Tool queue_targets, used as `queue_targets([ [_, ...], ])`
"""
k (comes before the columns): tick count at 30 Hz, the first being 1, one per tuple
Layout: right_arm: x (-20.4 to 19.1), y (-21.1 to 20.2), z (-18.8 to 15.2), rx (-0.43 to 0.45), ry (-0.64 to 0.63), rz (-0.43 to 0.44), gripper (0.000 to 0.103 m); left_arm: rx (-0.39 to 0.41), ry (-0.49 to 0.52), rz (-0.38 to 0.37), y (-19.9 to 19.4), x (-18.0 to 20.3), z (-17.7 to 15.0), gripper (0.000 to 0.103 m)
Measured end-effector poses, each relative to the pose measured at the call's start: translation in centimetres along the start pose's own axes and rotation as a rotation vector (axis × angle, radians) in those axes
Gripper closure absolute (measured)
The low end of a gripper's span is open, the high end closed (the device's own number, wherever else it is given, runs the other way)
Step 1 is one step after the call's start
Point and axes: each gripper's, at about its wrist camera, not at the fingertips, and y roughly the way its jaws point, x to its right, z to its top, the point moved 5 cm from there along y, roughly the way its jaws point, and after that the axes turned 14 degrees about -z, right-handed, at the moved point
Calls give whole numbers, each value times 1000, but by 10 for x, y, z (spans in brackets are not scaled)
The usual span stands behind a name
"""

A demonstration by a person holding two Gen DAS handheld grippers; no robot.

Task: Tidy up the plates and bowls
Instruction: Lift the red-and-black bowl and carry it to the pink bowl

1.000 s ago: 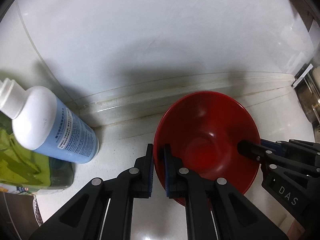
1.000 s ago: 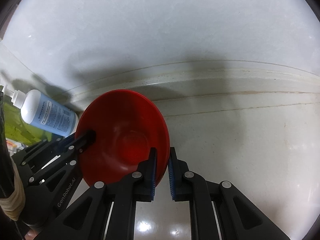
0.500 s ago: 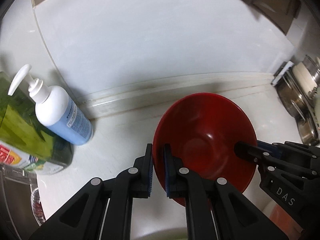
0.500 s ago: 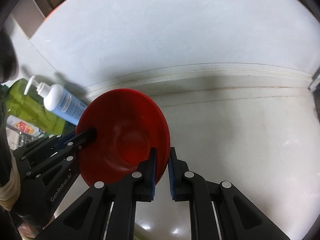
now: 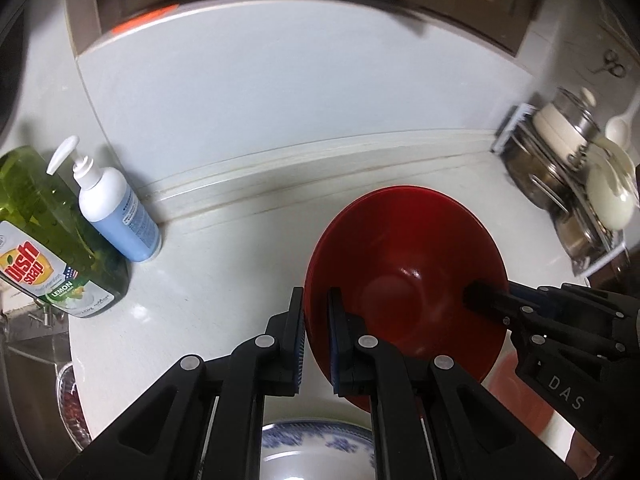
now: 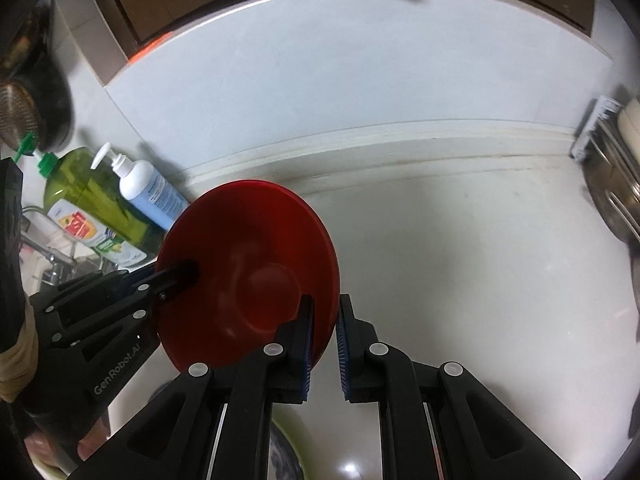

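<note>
The left gripper (image 5: 316,338) and right gripper (image 6: 324,338) each pinch opposite rims of a red bowl (image 5: 404,280), jaws closed on it, held above a white countertop (image 5: 224,264). Beyond, against the wall, stand a dish soap bottle (image 5: 52,232) and a pump bottle (image 5: 116,216).

A white countertop (image 5: 224,280) is stretching ahead of the grippers. A green dish soap bottle (image 5: 48,236) and a white-and-blue pump bottle (image 5: 116,216) are standing on it, touching, far left of the tools. A metal rack (image 5: 576,200) is sitting at far right.
</note>
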Motion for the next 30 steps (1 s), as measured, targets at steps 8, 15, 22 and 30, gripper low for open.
queue_targets([
  [8,37,-31,-32,25,73,-6,90,11,56,-69,-12,50,-16,92],
  [15,80,-60,-59,46,120,-51,90,11,115,-120,-13,92,-28,91],
  [22,118,-76,-90,38,185,-91,90,-14,151,-171,-6,131,-42,91],
  [30,148,-83,-116,18,237,-133,90,-71,172,-223,12,163,-60,91],
])
